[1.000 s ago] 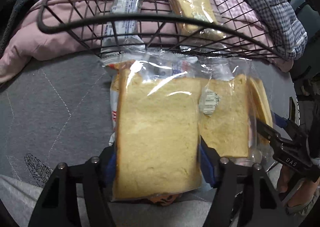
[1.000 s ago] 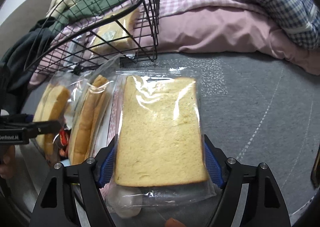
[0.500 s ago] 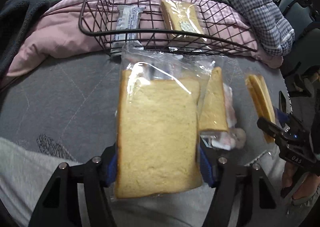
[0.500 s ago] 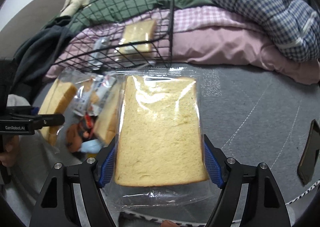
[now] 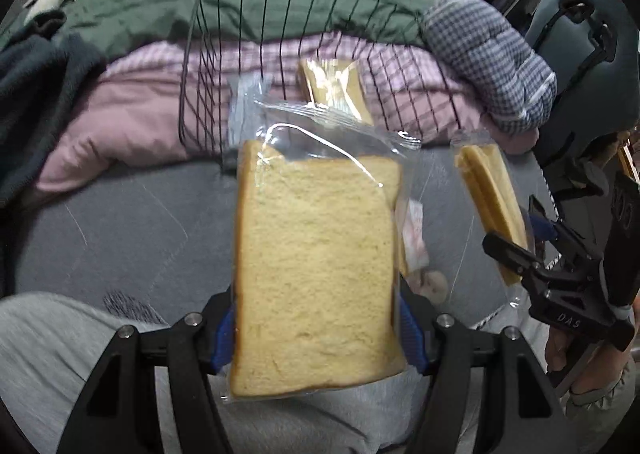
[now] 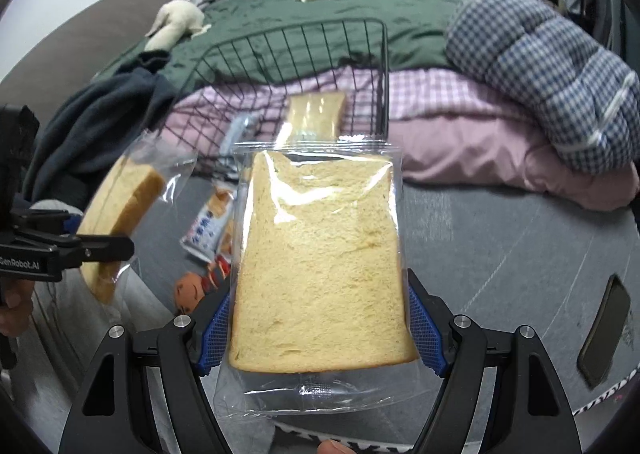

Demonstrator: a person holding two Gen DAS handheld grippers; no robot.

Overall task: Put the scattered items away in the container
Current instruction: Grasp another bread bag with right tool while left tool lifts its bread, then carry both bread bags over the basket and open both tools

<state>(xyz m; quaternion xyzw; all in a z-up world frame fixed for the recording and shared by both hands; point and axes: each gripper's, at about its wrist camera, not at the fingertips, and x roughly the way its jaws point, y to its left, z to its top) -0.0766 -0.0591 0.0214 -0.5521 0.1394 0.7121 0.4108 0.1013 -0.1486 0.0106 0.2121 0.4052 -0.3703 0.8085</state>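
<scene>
My left gripper (image 5: 318, 338) is shut on a bagged slice of bread (image 5: 316, 270), held up off the grey bed cover. My right gripper (image 6: 320, 338) is shut on a second bagged slice of bread (image 6: 320, 266), also lifted; that slice shows edge-on at the right of the left wrist view (image 5: 490, 206). The black wire basket (image 5: 280, 66) stands ahead on the pink quilt, holding a wrapped bread slice (image 5: 334, 88) and a silver-blue packet (image 5: 244, 110). Small snack packets (image 6: 210, 226) still lie on the cover below, between the two grippers.
A green duvet (image 6: 304, 22) and a blue checked pillow (image 6: 536, 74) lie behind the basket. Dark clothing (image 6: 92, 126) is heaped at the left. A dark phone (image 6: 606, 330) lies on the grey cover at the right. An office chair (image 5: 588, 50) stands beside the bed.
Both grippers have risen with their bread slices, away from the pile of packets on the cover. The basket now looks farther off and lower in both views.
</scene>
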